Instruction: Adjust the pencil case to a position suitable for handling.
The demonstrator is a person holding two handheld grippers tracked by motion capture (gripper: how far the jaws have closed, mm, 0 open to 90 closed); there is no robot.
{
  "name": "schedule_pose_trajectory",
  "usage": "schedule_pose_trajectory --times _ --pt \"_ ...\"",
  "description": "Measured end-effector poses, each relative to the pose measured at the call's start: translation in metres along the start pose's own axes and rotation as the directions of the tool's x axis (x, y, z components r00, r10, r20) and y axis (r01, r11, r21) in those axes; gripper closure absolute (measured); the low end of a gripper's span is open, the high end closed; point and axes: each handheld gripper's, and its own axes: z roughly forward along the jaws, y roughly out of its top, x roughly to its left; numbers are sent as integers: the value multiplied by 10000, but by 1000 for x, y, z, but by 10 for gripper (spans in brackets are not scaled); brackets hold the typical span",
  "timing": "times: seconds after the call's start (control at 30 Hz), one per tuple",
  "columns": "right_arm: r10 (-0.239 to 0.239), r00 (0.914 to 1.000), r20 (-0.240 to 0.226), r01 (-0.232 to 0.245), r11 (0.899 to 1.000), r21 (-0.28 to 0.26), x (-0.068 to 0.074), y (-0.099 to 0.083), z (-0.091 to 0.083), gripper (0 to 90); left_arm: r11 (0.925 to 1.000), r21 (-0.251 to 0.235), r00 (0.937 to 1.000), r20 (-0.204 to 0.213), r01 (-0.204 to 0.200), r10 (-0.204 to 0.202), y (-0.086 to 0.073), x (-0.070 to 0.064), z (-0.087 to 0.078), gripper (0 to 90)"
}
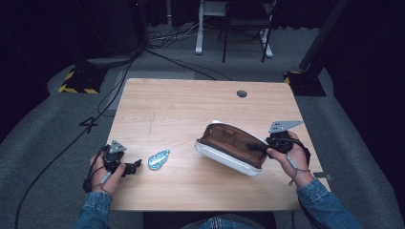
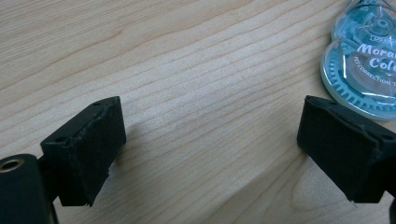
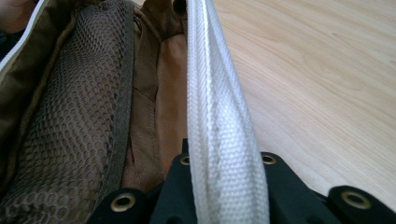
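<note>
A white pouch with a brown lining lies open on the wooden table, right of centre. My right gripper is shut on the pouch's white edge at its right end, with brown mesh lining beside it. A small clear blue correction tape dispenser lies left of the pouch. My left gripper rests low at the table's front left, open, its fingers spread wide over bare wood. The tape dispenser lies just beyond its far jaw, untouched.
A round cable hole is in the table's far right part. Cables run over the grey floor at the left, and a chair and desk legs stand beyond the table. The table's back half is bare wood.
</note>
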Motion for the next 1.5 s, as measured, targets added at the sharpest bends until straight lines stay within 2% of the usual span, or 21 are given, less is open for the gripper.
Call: schedule_pose_trajectory --times 0.27,0.47,1.27,1.5 --pt "-56 9995 -325 62 9999 161 8 -9 11 872 10000 2 10000 8 -8 8 0 0 0 83" --pt "-99 9992 -392 109 9996 246 11 -15 19 872 10000 9 10000 6 -2 2 0 0 0 83" --pt "-207 9974 -695 247 9981 568 15 -33 42 869 10000 9 10000 8 -2 2 0 0 0 83" --pt "-180 9967 -792 219 9986 490 15 -35 45 866 10000 11 10000 10 0 0 0 0 0 83"
